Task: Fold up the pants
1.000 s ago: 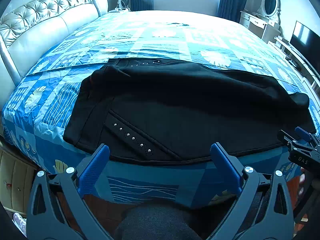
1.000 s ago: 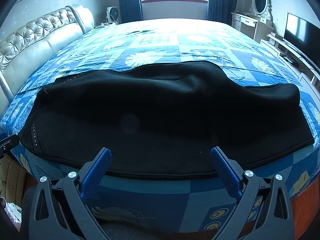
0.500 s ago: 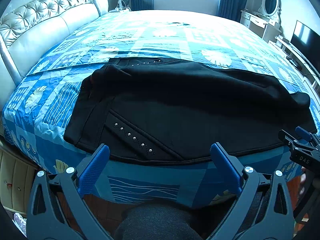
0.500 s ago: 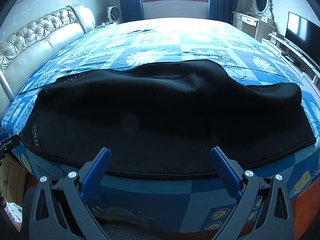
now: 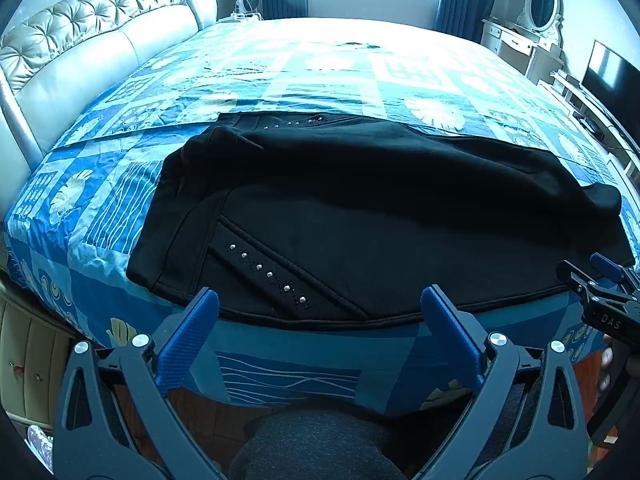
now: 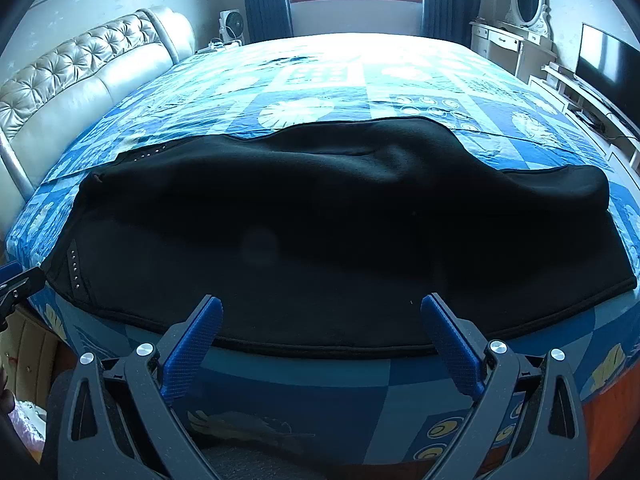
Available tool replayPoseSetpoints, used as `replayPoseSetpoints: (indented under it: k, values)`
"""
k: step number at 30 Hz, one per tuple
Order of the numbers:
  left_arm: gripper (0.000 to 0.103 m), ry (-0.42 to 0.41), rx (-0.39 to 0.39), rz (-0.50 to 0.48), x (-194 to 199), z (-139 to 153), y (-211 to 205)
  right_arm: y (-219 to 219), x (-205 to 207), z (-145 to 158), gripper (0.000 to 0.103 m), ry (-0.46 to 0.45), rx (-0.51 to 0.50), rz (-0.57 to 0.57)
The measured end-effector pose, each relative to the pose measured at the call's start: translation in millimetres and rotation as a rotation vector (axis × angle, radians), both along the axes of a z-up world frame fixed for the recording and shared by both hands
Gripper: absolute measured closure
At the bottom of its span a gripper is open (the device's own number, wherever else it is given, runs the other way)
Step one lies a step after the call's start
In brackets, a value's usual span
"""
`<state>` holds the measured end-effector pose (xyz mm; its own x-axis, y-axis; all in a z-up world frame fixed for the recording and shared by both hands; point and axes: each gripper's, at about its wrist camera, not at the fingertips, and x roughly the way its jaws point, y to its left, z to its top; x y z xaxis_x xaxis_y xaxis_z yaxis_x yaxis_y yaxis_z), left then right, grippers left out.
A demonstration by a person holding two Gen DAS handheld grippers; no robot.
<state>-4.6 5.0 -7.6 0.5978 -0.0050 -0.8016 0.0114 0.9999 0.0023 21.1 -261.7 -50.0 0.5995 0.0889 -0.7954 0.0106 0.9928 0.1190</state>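
Note:
Black pants point(image 5: 360, 220) with silver studs lie folded lengthwise across the near edge of the bed, waist to the left, leg ends to the right. They also fill the middle of the right wrist view point(image 6: 320, 232). My left gripper point(image 5: 320, 304) is open and empty, just short of the near hem by the studded pocket. My right gripper point(image 6: 320, 312) is open and empty, just short of the near hem at mid-leg. The right gripper also shows at the right edge of the left wrist view point(image 5: 600, 280).
The bed point(image 5: 100, 208) has a blue patterned cover and a tufted cream headboard point(image 5: 80, 52) on the left. A dressing table with oval mirror point(image 6: 516, 40) and a TV point(image 6: 604, 60) stand at the right. A nightstand point(image 5: 28, 360) sits at lower left.
Both grippers have crept slightly toward the bed edge. The pants have not moved.

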Motion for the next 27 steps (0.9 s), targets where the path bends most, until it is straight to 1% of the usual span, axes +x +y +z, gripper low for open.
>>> replayPoseSetpoints:
  k: [3, 9, 14, 17, 19, 21, 24, 25, 26, 27]
  values:
    - [0.002, 0.002, -0.001, -0.001, 0, -1, 1, -1, 0, 2, 0.005, 0.002, 0.014, 0.009]
    - [0.002, 0.006, -0.007, -0.019, 5, -1, 3, 3, 3, 11, 0.005, -0.005, 0.063, 0.061]
    - [0.002, -0.008, -0.027, -0.076, 14, 6, 12, 9, 19, 19, 0.005, -0.006, 0.110, 0.160]
    - [0.002, -0.012, -0.036, -0.097, 30, 9, 29, 11, 44, 26, 0.005, -0.006, 0.171, 0.243]
    - [0.002, 0.000, -0.043, -0.105, 49, 9, 50, 11, 66, 30, 0.005, 0.003, 0.215, 0.295]
    - [0.002, 0.006, -0.052, -0.098, 72, 11, 74, 13, 91, 34, 0.005, 0.003, 0.229, 0.338]
    - [0.002, 0.012, -0.076, -0.086, 117, 12, 117, 22, 139, 38, 0.005, 0.002, 0.173, 0.395]
    - [0.002, 0.021, -0.098, -0.083, 140, 9, 137, 25, 158, 37, 0.005, 0.008, 0.146, 0.407]
    - [0.002, 0.027, -0.116, -0.077, 154, 6, 149, 25, 168, 36, 0.005, 0.017, 0.138, 0.412]
    - [0.002, 0.037, -0.134, -0.071, 168, 1, 159, 27, 187, 32, 0.005, 0.039, 0.132, 0.426]
